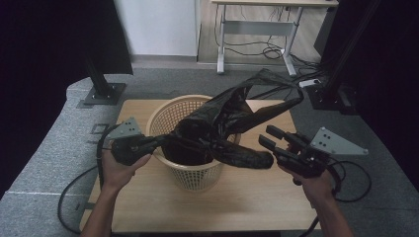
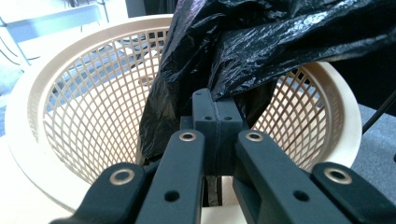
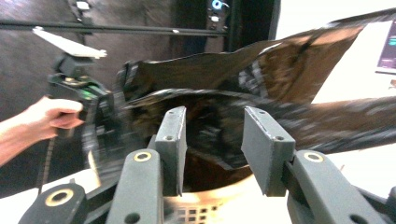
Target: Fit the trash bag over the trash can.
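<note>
A black plastic bag hangs half inside a cream lattice basket in the middle of the wooden table. Its upper part spreads up and to the right above the rim. My left gripper reaches over the basket's left rim and is shut on the bag's edge. In the left gripper view the jaws pinch the bag over the basket. My right gripper is open just right of the basket, beside a drooping fold of the bag. Nothing sits between its pads, and the bag lies beyond them.
Grey carpet surrounds the table. A black post base stands at the back left, another stand at the back right, and a white desk with floor cables lies behind. Gripper cables trail off both sides of the table.
</note>
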`<state>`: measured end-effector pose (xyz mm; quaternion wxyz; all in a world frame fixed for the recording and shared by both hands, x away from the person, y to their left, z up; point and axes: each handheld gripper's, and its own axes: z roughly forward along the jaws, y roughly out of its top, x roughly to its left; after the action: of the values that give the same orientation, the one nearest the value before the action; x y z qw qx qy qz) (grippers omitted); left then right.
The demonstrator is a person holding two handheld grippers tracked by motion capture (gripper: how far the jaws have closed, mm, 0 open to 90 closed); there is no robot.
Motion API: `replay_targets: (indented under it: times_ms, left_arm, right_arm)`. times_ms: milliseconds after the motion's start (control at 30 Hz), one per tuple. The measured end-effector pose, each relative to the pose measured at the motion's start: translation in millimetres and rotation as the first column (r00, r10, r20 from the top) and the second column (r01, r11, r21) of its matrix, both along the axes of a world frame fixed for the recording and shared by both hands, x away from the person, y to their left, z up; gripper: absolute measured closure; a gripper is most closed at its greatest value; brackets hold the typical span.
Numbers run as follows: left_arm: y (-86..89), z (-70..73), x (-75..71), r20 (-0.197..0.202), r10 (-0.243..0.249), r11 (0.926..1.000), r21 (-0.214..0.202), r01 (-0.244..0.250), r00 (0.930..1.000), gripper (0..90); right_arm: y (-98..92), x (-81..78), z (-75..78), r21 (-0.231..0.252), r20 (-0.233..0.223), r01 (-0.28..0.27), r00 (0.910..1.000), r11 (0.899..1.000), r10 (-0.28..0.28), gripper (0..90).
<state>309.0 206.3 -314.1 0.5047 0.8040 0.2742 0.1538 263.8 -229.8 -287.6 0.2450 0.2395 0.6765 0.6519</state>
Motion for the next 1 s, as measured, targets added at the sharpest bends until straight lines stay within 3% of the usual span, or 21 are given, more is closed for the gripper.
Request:
replay_targets:
  times_ms: [133,333,767,1000]
  left_arm:
    - [-0.6,-1.2,-0.4,-0.005,-0.001,1.0,-0.005,0.001,1.0,89.7]
    - [-2.0,-3.6,-2.7,-0.005,-0.004,1.0,-0.003,0.004,1.0,89.7]
    - [-7.0,-6.9,-5.0,0.003,-0.008,0.9999,0.012,0.008,1.0,89.7]
    - [-6.5,-7.5,-4.8,-0.003,-0.012,0.9999,0.004,0.012,0.9999,89.7]
  right_arm:
    - [0.8,5.2,0.0,-0.028,-0.025,0.001,0.9997,1.0,-0.001,57.7]
    - [20.6,13.9,-10.1,-0.029,-0.056,-0.024,0.9982,0.999,0.023,52.3]
    - [39.7,22.7,-1.1,-0.021,-0.068,0.011,0.9976,1.0,-0.012,45.5]
    - [49.2,28.9,-9.6,-0.05,-0.092,-0.006,0.9958,0.999,0.002,40.0]
